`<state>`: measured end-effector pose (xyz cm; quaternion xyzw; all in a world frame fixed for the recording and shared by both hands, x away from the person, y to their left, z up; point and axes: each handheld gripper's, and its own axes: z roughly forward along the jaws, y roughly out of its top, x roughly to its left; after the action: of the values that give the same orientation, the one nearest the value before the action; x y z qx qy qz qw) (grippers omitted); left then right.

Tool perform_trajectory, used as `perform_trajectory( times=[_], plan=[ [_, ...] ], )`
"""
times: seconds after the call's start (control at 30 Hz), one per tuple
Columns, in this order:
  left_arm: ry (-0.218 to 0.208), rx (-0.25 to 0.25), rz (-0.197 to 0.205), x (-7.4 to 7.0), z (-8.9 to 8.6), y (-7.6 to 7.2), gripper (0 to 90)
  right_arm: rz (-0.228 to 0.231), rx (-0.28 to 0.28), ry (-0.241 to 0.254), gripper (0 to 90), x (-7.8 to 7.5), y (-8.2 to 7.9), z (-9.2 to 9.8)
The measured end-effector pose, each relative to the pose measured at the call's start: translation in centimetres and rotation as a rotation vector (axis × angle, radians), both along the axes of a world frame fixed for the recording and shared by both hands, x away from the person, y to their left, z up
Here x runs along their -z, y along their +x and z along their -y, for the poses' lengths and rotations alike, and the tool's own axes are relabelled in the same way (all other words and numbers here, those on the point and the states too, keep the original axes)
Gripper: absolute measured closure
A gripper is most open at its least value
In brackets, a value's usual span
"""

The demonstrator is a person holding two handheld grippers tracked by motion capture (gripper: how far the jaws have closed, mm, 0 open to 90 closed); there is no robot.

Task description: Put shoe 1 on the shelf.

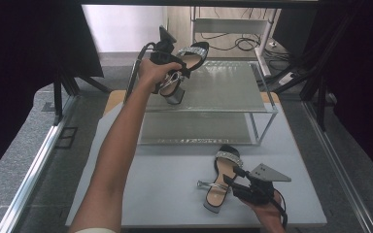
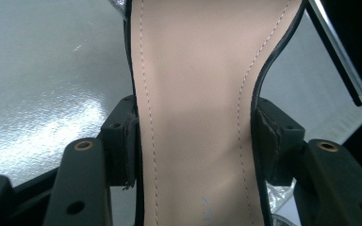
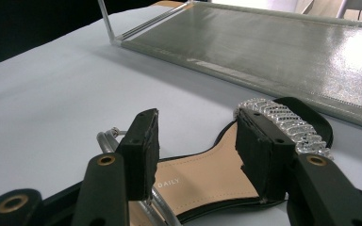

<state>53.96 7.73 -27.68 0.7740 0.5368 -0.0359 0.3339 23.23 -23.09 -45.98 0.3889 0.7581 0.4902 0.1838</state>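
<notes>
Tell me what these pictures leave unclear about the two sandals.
- Raised sandal, high view: the hand and left gripper cover its middle.
- Same sandal, left gripper view: toe and heel cut off by the frame edges.
- Table sandal, right gripper view: its heel is cut off at the bottom edge.

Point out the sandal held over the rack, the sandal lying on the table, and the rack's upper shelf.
held sandal (image 2: 195,94), left gripper view, tan insole.
table sandal (image 1: 222,182), high view, insole.
upper shelf (image 1: 223,87), high view, bare grey surface.
</notes>
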Motion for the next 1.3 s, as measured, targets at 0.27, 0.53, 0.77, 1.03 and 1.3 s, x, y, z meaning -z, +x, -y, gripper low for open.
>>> perform_trajectory(
  times=[0.27,0.53,0.77,1.03,1.3],
  plan=[
    [0.038,-0.061,-0.002,0.4,-0.4,0.3,41.4,0.000,-0.003,-0.003,49.7,0.0,0.0,-0.1],
    [0.053,-0.113,-0.019,1.2,-0.6,0.9,41.3,0.001,-0.003,-0.005,49.7,0.0,-0.1,-0.1],
    [0.058,-0.156,-0.031,1.9,-0.4,1.4,41.2,0.000,-0.003,-0.009,49.5,0.1,0.0,-0.2],
    [0.083,-0.186,-0.073,3.2,0.4,2.1,40.8,-0.006,-0.012,-0.015,48.8,0.2,0.0,-0.5],
    [0.058,-0.227,-0.090,3.7,0.6,2.3,39.5,-0.004,-0.013,-0.023,48.5,0.3,0.0,-0.4]
  ],
)
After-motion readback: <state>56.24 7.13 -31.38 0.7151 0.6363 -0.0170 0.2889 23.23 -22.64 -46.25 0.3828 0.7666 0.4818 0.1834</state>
